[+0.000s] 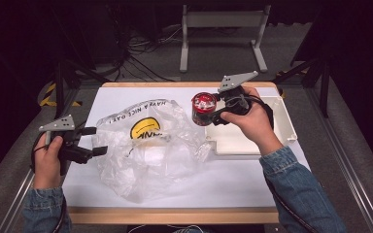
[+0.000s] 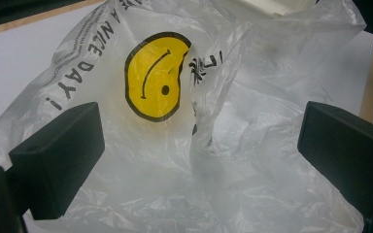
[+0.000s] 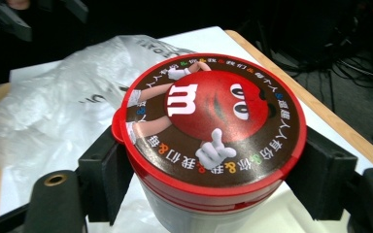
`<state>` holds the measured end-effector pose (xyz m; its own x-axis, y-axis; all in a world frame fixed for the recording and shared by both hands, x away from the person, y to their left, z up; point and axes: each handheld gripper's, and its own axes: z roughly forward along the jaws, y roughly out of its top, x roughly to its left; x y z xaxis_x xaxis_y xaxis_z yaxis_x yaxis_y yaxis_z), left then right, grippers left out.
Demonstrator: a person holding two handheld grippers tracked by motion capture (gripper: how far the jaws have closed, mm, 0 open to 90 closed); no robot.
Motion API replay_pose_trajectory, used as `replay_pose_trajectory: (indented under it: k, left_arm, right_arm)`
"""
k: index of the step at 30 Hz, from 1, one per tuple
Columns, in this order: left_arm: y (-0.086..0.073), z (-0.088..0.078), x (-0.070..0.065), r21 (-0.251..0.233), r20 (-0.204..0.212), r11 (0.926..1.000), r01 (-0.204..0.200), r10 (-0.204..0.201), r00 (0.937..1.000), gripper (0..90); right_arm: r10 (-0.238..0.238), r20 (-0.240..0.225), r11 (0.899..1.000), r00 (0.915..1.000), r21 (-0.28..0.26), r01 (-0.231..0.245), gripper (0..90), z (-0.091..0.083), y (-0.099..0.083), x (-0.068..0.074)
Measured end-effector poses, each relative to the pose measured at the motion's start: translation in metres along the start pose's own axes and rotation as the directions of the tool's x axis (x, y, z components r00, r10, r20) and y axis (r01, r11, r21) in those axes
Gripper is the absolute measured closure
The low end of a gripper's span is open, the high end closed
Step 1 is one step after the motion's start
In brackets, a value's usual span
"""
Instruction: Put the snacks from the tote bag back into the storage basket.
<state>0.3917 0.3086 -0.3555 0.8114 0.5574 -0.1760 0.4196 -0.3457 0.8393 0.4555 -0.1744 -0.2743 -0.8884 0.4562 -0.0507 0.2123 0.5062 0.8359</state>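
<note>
Red-lidded tub (image 1: 204,108) in raised right claw (image 1: 212,112)

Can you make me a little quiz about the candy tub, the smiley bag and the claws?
1. True or false: the right claw is shut on the candy tub.
2. What is printed on the plastic bag? A) a yellow smiley B) a blue star C) a green tree
3. Are the left claw jaws open or shut?

Key: 1 true; 2 A; 3 open, with nothing gripped.
</note>
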Motion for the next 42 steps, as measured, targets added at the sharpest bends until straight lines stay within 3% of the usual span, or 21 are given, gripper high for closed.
replay_pose_trajectory:
  k: [4, 16, 24, 30, 35, 42]
  left_arm:
    - [0.0, 0.0, 0.0, -0.001, -0.003, 1.0, 0.002, -0.002, 1.0, 3.8]
    - [-0.002, -0.001, 0.003, -0.004, -0.003, 0.9999, 0.016, -0.016, 0.9999, 3.9]
    - [-0.003, -0.001, 0.003, -0.009, -0.005, 0.9998, 0.02, -0.02, 0.9998, 4.2]
    - [-0.006, -0.002, 0.005, -0.005, -0.027, 0.9994, 0.033, -0.034, 0.9991, 5.3]
    - [-0.009, -0.005, 0.003, -0.023, 0.003, 0.9991, 0.034, -0.034, 0.9994, 5.5]
    - [-0.013, -0.009, 0.0, -0.015, -0.01, 0.9993, 0.034, -0.034, 0.9994, 4.8]
  right_arm:
    - [-0.007, 0.03, 1.0, 0.9995, 0.021, 0.006, 25.0, -0.002, -0.004, -0.006]
    - [0.036, 0.109, 0.999, 0.9934, 0.032, -0.04, 25.0, -0.01, -0.018, -0.031]
    - [0.023, 0.136, 0.999, 0.9905, 0.031, -0.027, 25.0, -0.008, -0.026, -0.046]
    - [0.011, 0.143, 0.999, 0.9897, 0.047, -0.018, 25.0, -0.002, -0.035, -0.059]
    - [0.019, 0.139, 0.998, 0.9901, 0.058, -0.027, 25.0, 0.004, -0.045, -0.07]
    - [0.038, 0.128, 0.996, 0.991, 0.071, -0.047, 25.0, 0.012, -0.058, -0.082]
